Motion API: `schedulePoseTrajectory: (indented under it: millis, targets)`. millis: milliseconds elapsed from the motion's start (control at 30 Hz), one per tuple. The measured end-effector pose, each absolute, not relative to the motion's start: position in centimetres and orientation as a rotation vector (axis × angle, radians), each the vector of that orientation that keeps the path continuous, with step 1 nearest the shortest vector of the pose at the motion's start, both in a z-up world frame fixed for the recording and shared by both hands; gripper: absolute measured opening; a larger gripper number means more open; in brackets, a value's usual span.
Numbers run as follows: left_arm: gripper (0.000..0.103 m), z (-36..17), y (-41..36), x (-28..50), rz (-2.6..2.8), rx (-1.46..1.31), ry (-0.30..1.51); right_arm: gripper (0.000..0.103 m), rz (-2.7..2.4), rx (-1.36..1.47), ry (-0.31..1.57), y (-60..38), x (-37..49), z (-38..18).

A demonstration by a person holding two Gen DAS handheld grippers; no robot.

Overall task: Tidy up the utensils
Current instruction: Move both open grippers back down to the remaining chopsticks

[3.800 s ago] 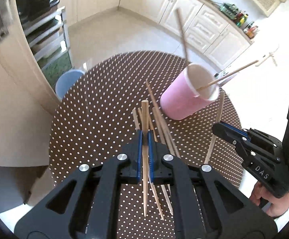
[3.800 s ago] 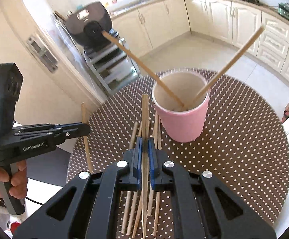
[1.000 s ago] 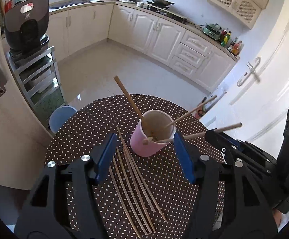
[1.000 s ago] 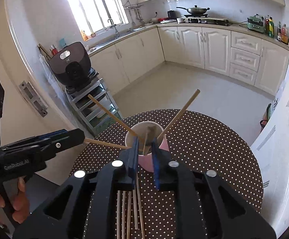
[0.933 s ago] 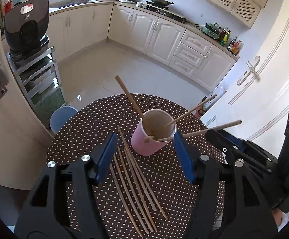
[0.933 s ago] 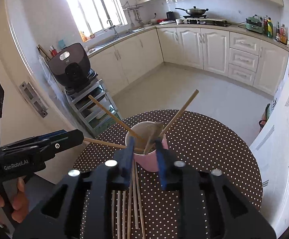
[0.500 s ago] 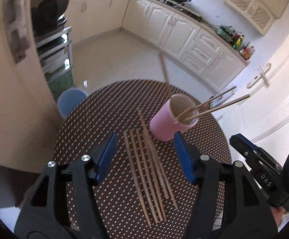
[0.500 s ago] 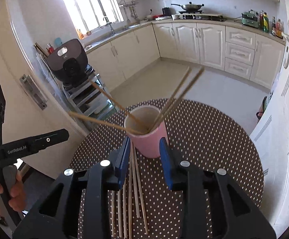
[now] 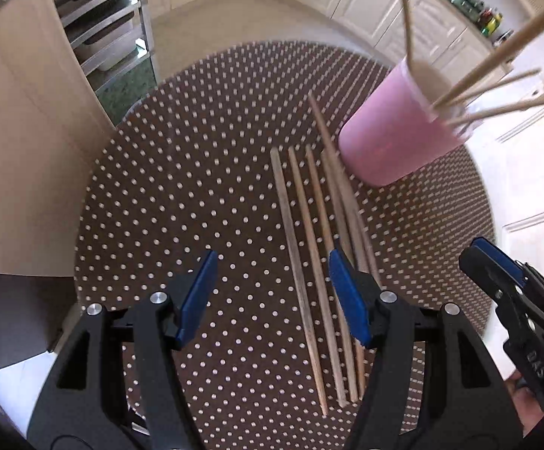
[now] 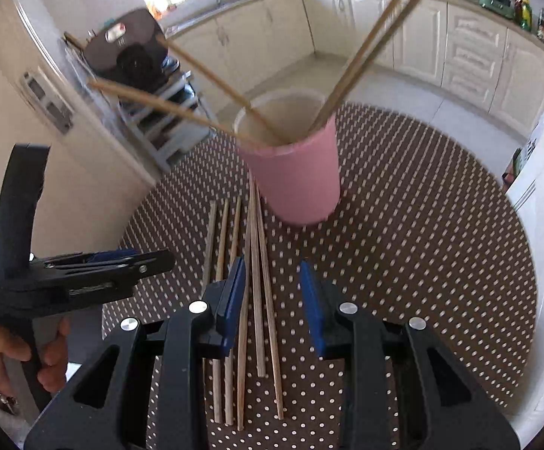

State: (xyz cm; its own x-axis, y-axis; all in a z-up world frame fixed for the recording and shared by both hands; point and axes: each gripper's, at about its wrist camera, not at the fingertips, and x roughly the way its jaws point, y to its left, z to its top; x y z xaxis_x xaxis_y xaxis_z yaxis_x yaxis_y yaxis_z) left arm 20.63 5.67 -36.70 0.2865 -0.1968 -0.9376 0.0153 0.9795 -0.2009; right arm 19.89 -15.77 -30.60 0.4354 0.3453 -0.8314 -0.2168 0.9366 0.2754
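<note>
A pink cup (image 9: 395, 138) (image 10: 296, 172) stands on the round brown dotted table (image 9: 182, 195) (image 10: 422, 232) and holds several wooden chopsticks (image 10: 362, 56) leaning out. Several loose chopsticks (image 9: 309, 262) (image 10: 257, 281) lie side by side on the table in front of the cup. My left gripper (image 9: 272, 292) is open and empty, low over the table just left of the loose chopsticks. My right gripper (image 10: 274, 300) is open and empty, low over the near ends of the loose chopsticks. The right gripper also shows in the left wrist view (image 9: 497, 273).
The table edge curves close on all sides. A metal rack (image 9: 114, 37) with an appliance (image 10: 129, 52) stands beyond the table's far left. White kitchen cabinets (image 10: 459, 56) line the far wall. The hand holding the left gripper (image 10: 47, 352) is at the left.
Both grippers let their chopsticks go into the cup, opened, and came down from high above to just over the loose chopsticks. The right gripper's jaws opened wider.
</note>
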Motion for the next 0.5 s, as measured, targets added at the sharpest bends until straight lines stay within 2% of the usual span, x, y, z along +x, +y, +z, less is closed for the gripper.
schedulePoseTrajectory:
  millis: [500]
  targets:
    - [0.061, -41.2, 2.6, 24.0, -0.058, 0.037, 1.317, 0.028, 0.402, 0.155, 1.166, -15.0, 23.5, -35.0]
